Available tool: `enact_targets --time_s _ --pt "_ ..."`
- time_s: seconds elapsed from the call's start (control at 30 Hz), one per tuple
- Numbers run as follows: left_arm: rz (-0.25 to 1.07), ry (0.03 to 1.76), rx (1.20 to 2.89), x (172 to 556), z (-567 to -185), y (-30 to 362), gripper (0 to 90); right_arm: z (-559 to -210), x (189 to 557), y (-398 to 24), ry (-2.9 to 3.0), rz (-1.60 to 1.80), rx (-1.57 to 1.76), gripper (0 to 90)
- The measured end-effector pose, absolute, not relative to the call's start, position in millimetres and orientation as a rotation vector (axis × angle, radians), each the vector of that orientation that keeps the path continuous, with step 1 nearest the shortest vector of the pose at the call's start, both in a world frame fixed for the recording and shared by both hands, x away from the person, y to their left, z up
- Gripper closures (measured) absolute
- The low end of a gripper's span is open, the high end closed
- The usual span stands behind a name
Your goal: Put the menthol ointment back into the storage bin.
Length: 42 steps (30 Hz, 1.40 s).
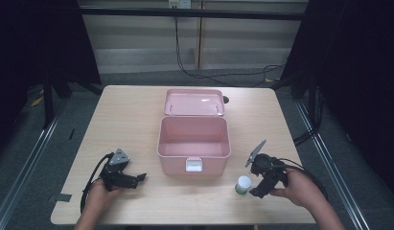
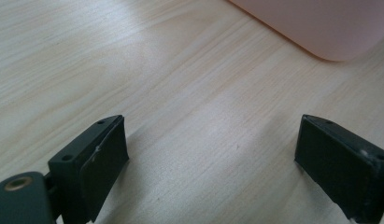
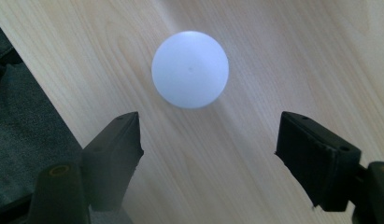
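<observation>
I have the left gripper (image 1: pixel 137 179) resting low on the table (image 1: pixel 127 115), left of the pink box (image 1: pixel 193 143), jaws spread wide with nothing between them; I judge it is simply parked out of the way. The box sits mid-table with its lid (image 1: pixel 194 102) thrown back, so I take it as the place where something is meant to go. Right of the box's front corner stands a small white-capped bottle (image 1: pixel 242 185). My right gripper (image 3: pixel 208 154) hangs just beside it, jaws wide apart and holding nothing, cap (image 3: pixel 190 69) just ahead of the tips, not yet between them.
</observation>
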State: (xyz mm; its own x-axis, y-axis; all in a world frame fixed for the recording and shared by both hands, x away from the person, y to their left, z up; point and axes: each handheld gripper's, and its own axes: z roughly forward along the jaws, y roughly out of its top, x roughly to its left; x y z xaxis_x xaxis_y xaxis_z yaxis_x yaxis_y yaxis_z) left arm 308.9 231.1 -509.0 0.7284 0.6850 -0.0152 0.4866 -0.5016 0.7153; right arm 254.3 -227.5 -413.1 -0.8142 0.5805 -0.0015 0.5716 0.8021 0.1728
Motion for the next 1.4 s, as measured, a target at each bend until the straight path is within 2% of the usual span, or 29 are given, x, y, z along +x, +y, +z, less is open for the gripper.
enact_targets --time_s 0.27,0.6,1.3,1.4 --pt "0.352 0.881 2.202 308.9 -509.0 231.1 8.9 -419.4 260.1 -218.7 2.937 0.258 0.933 23.0" --pt "0.351 0.881 2.203 308.9 -508.9 231.1 8.9 -422.7 264.5 -209.2 2.975 0.258 0.914 29.5" --pt "0.351 0.881 2.202 308.9 -509.0 231.1 8.9 -426.2 271.7 -194.9 3.002 0.246 0.882 49.5" --pt "0.351 0.881 2.203 308.9 -508.9 231.2 8.9 -426.4 271.9 -195.2 3.004 0.244 0.885 49.8"
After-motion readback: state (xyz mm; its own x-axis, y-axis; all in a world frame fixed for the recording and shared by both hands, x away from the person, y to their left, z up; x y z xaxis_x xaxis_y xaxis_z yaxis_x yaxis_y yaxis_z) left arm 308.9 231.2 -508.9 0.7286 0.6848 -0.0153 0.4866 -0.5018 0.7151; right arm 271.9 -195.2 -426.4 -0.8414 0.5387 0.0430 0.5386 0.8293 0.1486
